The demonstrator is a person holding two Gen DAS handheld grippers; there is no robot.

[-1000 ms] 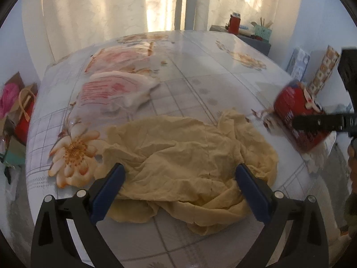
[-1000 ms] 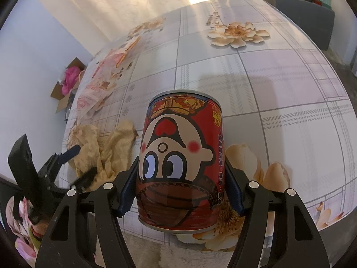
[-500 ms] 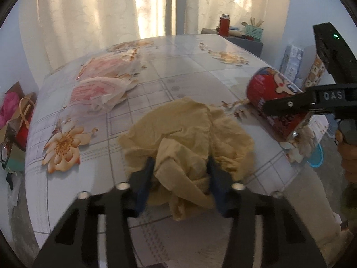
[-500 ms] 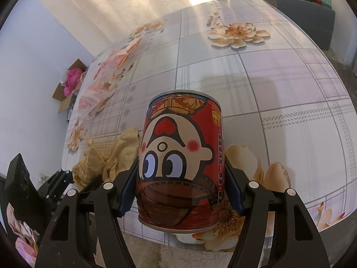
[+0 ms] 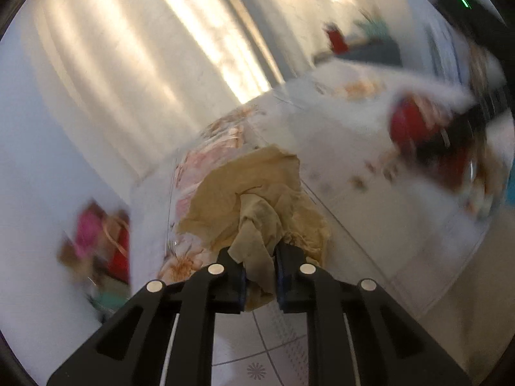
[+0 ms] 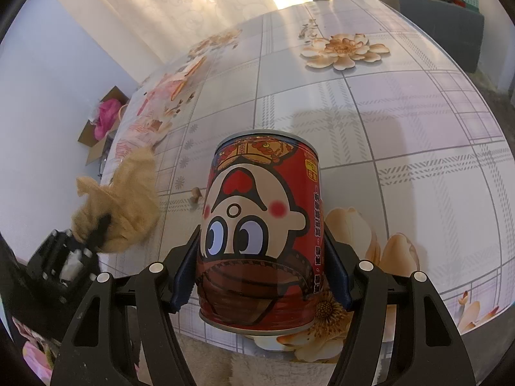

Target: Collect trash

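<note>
My left gripper is shut on a crumpled yellow-brown paper and holds it lifted over the table's near-left part; the same paper shows in the right wrist view, bunched above the left gripper's body. My right gripper is shut on a red can with a cartoon face, held upright just above the table's front edge. The can appears blurred at the right of the left wrist view.
The table has a flower-print tiled cloth. Pink-and-white plastic wrappers lie at its far left. A cardboard box with pink stuff stands on the floor left. A grey cabinet with items stands behind.
My left gripper has closed on the yellow-brown paper, bunched it and lifted it off the table, tilting upward. The right gripper keeps the can almost still.
</note>
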